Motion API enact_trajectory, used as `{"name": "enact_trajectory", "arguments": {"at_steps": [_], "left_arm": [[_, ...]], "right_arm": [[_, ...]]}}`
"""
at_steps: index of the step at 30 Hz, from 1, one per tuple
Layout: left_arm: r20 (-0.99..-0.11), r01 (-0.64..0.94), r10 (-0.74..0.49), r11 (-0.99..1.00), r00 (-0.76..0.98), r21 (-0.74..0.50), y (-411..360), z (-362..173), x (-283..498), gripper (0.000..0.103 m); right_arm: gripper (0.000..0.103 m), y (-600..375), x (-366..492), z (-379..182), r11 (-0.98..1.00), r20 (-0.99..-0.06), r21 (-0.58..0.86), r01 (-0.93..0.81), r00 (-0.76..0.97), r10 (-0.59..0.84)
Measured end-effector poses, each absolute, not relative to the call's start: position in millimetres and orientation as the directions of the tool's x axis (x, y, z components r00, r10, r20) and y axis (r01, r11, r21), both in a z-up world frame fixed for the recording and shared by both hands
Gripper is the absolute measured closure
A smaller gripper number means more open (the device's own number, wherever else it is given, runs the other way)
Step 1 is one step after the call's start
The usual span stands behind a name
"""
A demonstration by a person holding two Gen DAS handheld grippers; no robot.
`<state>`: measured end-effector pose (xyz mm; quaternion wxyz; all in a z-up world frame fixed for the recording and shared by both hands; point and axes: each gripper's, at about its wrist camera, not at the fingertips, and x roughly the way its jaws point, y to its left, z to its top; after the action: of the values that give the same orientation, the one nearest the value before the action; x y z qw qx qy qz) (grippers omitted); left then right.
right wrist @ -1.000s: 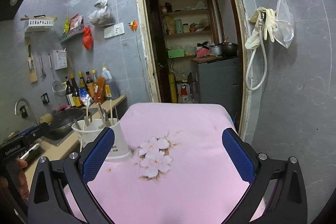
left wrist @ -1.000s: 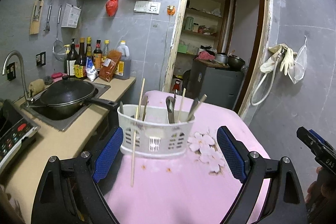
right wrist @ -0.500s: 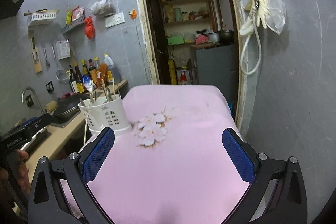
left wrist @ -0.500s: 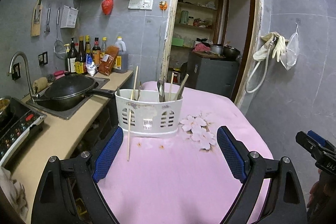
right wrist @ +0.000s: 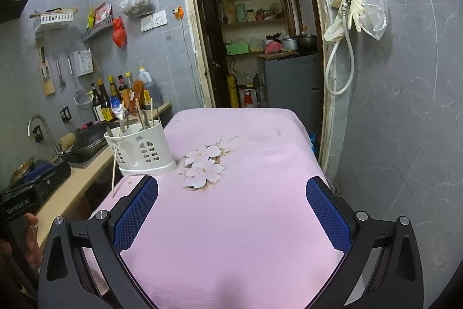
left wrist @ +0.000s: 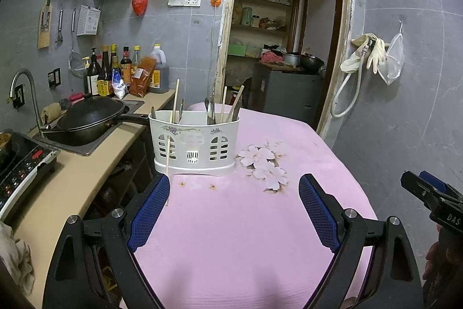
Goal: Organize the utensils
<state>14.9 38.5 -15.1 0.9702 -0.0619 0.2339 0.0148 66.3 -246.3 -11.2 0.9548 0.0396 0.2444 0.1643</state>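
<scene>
Two handheld grippers, the left gripper (left wrist: 234,212) and right gripper (right wrist: 231,213), hover spread wide and empty above the pink tablecloth (left wrist: 246,236), apparently finished. Spoons and chopsticks stand sorted in the white utensil caddy (left wrist: 194,142) at the table's far left edge, though one stray chopstick (left wrist: 167,164) leans outside its front wall. Both grippers have pulled back from the caddy since a second ago.

1. Both views are evenly, rather dimly lit from overhead, with a cool grey cast.
2. Shadows are soft; the room past the doorway (left wrist: 277,28) is darker.
3. Fisheye distortion bends the walls, and black vignetting fills the corners.
4. Focus is sharp; the pink tablecloth (right wrist: 231,222) shows mild sheen.
</scene>
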Motion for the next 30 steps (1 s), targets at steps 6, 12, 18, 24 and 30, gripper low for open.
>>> {"name": "enact_trajectory", "arguments": {"at_steps": [6, 12, 18, 24, 30], "left_arm": [[-0.449, -0.068, 0.007, 0.991, 0.894, -0.118, 39.3, -14.4, 14.1, 0.016], [-0.448, -0.075, 0.011, 0.989, 0.894, -0.126, 41.3, -13.6, 14.0, 0.016], [-0.446, -0.073, 0.010, 0.990, 0.895, -0.124, 40.7, -12.4, 14.8, 0.016], [-0.449, -0.068, 0.006, 0.990, 0.894, -0.123, 40.1, -12.3, 15.6, 0.016], [-0.448, -0.066, 0.003, 0.990, 0.894, -0.125, 39.8, -12.0, 17.0, 0.016]], "right_arm": [[0.000, -245.7, 66.3, -7.1, 0.941, -0.439, 0.148, -0.303, 0.833, 0.338], [0.000, -244.5, 67.6, -5.8, 0.940, -0.438, 0.149, -0.306, 0.832, 0.340], [0.000, -244.2, 68.0, -5.5, 0.941, -0.437, 0.147, -0.306, 0.833, 0.339], [0.000, -245.0, 68.8, -5.1, 0.941, -0.437, 0.149, -0.304, 0.833, 0.339], [0.000, -245.6, 69.1, -5.4, 0.940, -0.438, 0.148, -0.306, 0.832, 0.340]]}}
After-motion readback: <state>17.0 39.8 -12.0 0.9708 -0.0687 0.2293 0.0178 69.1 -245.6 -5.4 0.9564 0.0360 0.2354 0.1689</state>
